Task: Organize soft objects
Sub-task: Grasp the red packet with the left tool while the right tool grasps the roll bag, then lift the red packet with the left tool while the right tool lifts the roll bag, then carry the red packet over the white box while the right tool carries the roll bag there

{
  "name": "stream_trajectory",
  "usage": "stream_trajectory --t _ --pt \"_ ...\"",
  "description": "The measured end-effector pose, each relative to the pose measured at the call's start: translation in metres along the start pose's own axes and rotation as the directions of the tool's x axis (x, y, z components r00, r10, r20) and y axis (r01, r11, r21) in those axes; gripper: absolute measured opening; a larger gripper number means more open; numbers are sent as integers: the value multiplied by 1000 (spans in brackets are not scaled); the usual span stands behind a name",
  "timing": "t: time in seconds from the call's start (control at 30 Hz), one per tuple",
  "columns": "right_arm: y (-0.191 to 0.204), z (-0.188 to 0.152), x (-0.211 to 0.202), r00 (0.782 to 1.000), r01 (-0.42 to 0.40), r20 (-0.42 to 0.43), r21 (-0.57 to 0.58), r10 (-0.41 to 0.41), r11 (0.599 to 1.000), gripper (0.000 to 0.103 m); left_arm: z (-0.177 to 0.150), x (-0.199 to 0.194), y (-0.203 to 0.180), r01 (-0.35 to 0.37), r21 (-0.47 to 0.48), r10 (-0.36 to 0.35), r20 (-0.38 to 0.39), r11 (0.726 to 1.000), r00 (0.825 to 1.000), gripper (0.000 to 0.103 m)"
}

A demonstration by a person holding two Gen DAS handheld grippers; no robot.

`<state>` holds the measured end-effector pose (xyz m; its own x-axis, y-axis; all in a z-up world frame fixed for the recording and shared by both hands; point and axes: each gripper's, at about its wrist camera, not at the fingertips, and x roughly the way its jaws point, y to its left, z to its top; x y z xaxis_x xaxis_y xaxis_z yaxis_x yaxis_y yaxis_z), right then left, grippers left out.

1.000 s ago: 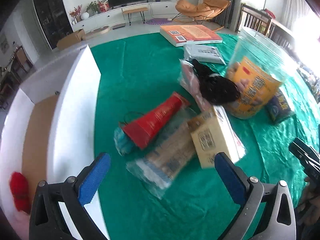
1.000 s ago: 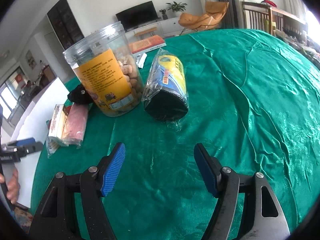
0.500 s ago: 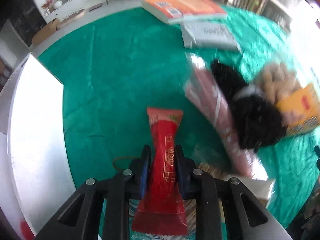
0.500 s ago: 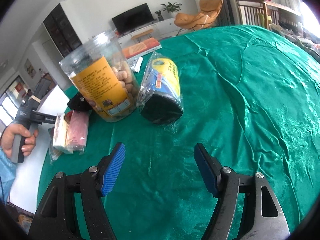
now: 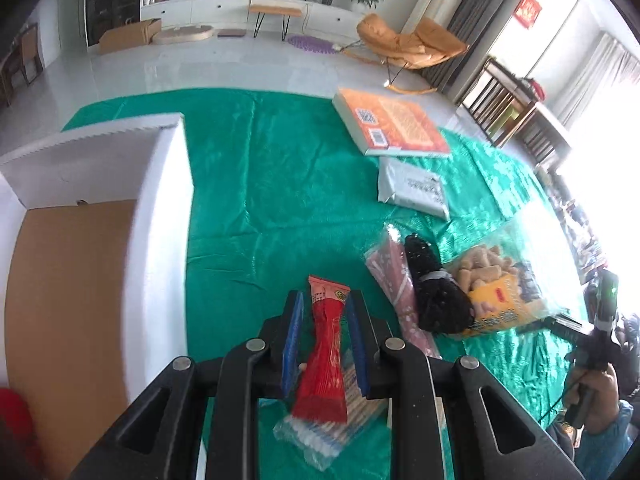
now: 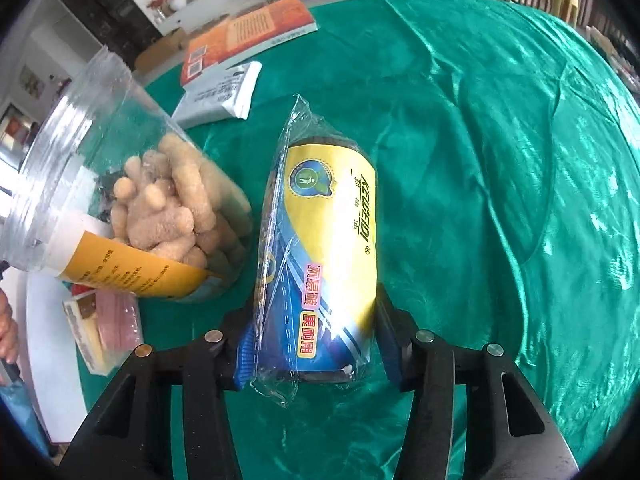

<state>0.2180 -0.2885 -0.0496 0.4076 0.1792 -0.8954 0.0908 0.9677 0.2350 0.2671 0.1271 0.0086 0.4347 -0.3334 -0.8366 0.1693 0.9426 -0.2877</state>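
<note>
Green satin cloth covers the worktop (image 5: 280,168), and both grippers have hold of soft packets above it. The left gripper (image 5: 325,344) has its blue-padded fingers (image 5: 292,344) drawn close together, pinching the narrow waist of a red sachet (image 5: 326,360) that stands up between them, its crimped top end pointing away from the camera. Below the sachet lies a clear pack of cotton swabs (image 5: 340,428) on the cloth. To the left sits an open white box (image 5: 160,240) with a brown cardboard floor.

The right gripper (image 6: 316,344) has just been closing, and its fingers (image 6: 394,356) now sit against both sides of a plastic-wrapped roll with a yellow and blue label (image 6: 324,264); they stand about half apart because the roll fills the gap. The far end of the roll's wrapper points away from the camera.

Just left of the roll stands a clear plastic jar of puffed snacks (image 6: 132,200) with an orange label. Beside the jar lie a black fuzzy item (image 5: 436,296) and a pink packet (image 5: 394,280). Farther back are a grey mailer bag (image 5: 416,192) and an orange book (image 5: 392,124).
</note>
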Motion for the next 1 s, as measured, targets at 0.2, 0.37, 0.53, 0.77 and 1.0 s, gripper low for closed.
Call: stream_trajectory --t 0.2,0.37,0.53,0.77,1.0 --pt "30 20 -103 966 56 257 -84 -33 995 52 -27 -69 33 -45 -14 47 85 999 995 23" --pt "85 20 -165 932 -71 335 -193 134 979 53 -35 -65 10 -129 106 126 29 986 992 24" --pt "95 -2 -180 915 -189 322 -189 242 964 53 -21 11 -38 -4 150 22 -122 989 992 25" --pt "78 -43 -185 923 -210 286 -188 258 960 53 -1 60 -33 100 1 -99 -150 995 984 36" --pt "59 -56 -171 928 -224 269 -143 256 964 53 -1 59 -36 -20 94 32 -128 995 991 103"
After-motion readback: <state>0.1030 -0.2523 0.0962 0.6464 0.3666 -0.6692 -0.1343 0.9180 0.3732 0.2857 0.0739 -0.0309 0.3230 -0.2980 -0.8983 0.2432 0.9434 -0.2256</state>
